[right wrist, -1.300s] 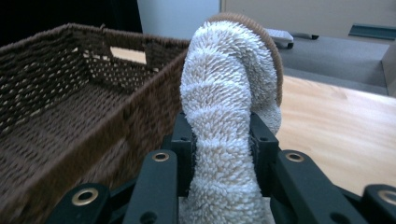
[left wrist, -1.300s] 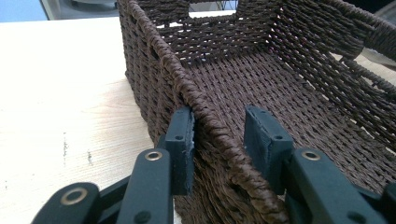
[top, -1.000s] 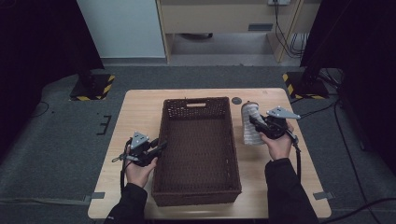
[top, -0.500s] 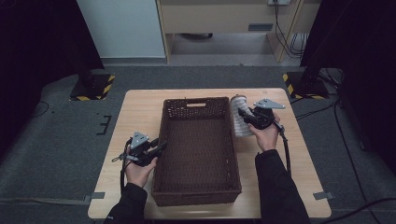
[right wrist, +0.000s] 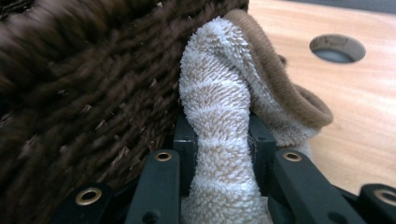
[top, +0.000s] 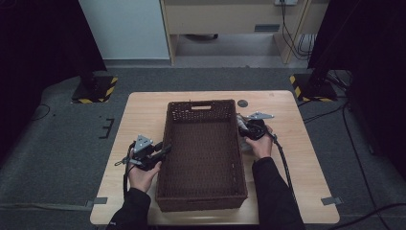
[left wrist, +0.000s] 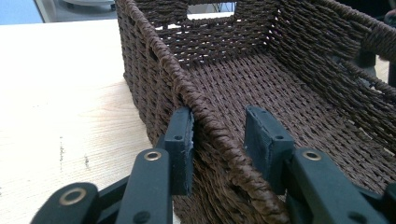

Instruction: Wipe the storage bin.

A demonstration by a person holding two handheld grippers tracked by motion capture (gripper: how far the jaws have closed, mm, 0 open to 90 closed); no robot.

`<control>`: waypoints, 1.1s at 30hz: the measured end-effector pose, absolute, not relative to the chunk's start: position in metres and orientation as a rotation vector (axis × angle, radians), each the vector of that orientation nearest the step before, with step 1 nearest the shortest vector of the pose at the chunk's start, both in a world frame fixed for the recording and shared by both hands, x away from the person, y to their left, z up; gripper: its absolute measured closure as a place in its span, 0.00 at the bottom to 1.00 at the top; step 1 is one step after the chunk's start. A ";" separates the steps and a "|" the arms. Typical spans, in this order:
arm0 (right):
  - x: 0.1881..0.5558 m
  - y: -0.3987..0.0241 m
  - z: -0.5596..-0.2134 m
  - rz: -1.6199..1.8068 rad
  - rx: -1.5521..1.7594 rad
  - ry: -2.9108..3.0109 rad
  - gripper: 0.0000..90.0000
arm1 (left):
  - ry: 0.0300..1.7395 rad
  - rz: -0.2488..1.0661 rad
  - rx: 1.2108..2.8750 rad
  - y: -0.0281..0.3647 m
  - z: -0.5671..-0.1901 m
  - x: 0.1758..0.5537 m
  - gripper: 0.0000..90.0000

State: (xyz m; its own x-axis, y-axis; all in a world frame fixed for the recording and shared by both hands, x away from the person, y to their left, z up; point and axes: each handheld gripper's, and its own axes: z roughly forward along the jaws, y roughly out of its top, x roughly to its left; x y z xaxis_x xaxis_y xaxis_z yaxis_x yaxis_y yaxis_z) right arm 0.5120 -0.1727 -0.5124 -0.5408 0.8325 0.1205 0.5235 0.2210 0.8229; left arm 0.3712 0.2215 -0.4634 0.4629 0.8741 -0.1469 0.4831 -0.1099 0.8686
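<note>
High view: dim overall, dark black surrounds at both sides; the bench is the brightest area, evenly lit from above, shadows soft. Slightly soft focus throughout.

Left gripper view: bright, sharp ahead of the jaws, mild glare on the bench left of the jaws.

Right gripper view: basket weave left of the jaws blurred; towel between the jaws sharp.

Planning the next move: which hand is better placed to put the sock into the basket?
Right. The right gripper already pinches the sock against the basket wall. The left gripper straddles the opposite rim, jaws apart.
</note>
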 end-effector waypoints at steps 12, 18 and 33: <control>0.516 -0.183 -0.465 1.482 1.191 1.914 0.80 | 1.161 0.507 1.754 0.222 -0.463 0.372 0.69; 0.525 -0.174 -0.488 1.378 1.205 2.038 0.80 | 1.160 0.506 1.755 0.222 -0.463 0.372 0.68; 0.507 -0.187 -0.462 1.513 1.171 2.006 0.80 | 1.161 0.503 1.753 0.222 -0.464 0.372 0.68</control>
